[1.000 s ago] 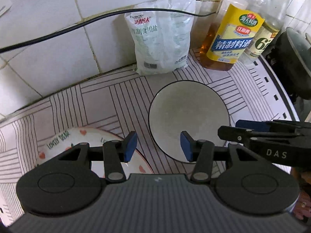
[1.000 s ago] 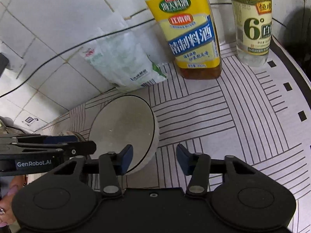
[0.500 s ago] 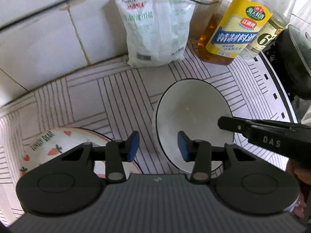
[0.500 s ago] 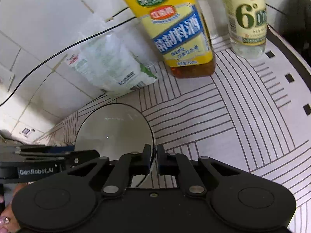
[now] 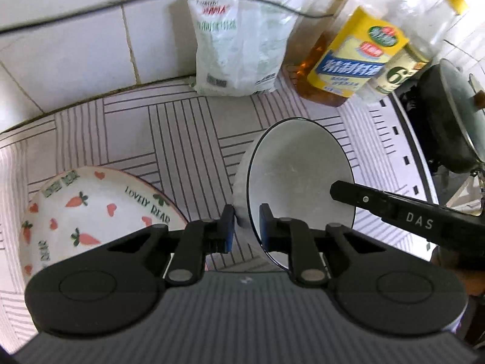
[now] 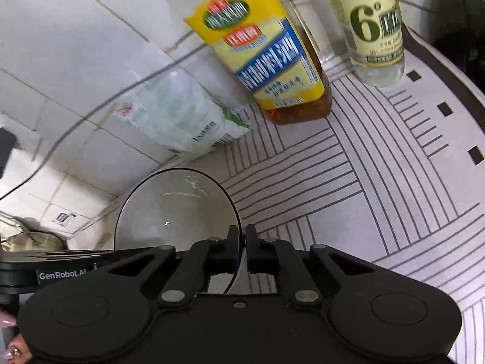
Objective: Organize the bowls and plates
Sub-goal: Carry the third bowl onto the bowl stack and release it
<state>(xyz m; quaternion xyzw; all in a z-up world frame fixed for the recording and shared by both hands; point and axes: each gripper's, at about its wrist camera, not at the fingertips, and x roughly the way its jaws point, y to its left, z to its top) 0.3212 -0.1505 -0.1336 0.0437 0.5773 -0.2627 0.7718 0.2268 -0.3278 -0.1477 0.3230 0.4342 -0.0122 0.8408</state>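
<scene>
Between the blue pads of the left gripper [image 5: 246, 227] stood the near-left rim of the bowl [image 5: 300, 179], and the pads were clamped on it, one outside the wall and one inside. On the opposite side the right gripper [image 6: 244, 251] was also clenched on the thin dark rim of the same bowl [image 6: 172, 209], so both grippers grasped it at once. The bowl was white with a black edge, and it was tilted, its opening turned toward the right side in the left wrist view. I cannot tell if its base touched the mat [image 5: 182, 130] or hung just above it. Left of the bowl, near but apart, a plate [image 5: 91, 209] with carrots, hearts and the words "LOVELY BEAR" lay on the striped mat. Farther back a white bag [image 5: 239, 45] leaned on the tiled wall [image 5: 75, 45]. Beside it stood a yellow-labelled bottle [image 6: 272, 60] of amber liquid and then a clear bottle [image 6: 376, 27]. A black cable [image 5: 91, 15] ran along the wall. At the far right a dark pot [image 5: 448, 115] with a lid was just off the mat.
</scene>
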